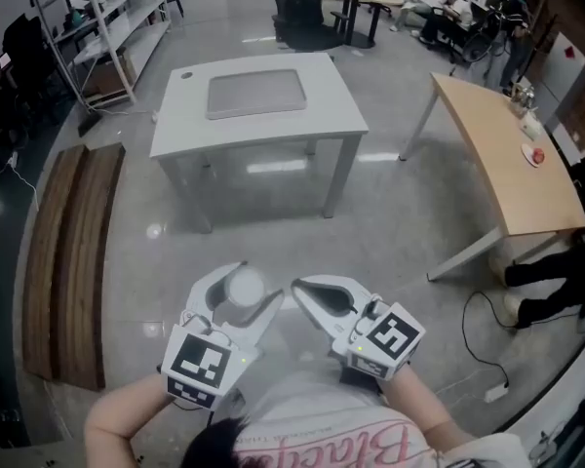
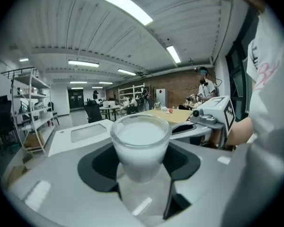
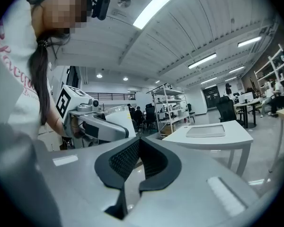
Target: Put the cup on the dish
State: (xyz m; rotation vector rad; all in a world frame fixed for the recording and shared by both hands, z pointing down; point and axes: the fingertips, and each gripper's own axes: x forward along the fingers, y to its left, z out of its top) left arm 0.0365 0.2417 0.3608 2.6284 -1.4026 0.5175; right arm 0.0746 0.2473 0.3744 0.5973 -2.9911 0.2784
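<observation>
A frosted white cup (image 1: 240, 287) stands upright between the jaws of my left gripper (image 1: 256, 283), which is shut on it, low in the head view. In the left gripper view the cup (image 2: 139, 143) fills the gap and both black pads (image 2: 100, 163) press its sides. My right gripper (image 1: 302, 292) sits just right of it, shut with nothing held; its ribbed pads (image 3: 124, 159) meet. A flat grey rectangular dish (image 1: 254, 94) lies on the white table (image 1: 341, 115) ahead, some way off across the floor. The dish (image 3: 206, 131) also shows in the right gripper view.
A wooden table (image 1: 507, 154) with small items stands at the right, and a person's legs (image 1: 556, 281) are beside it. A wooden bench (image 1: 73, 261) lies at the left. A shelf rack (image 1: 97, 18) and an office chair (image 1: 302, 8) stand behind the white table.
</observation>
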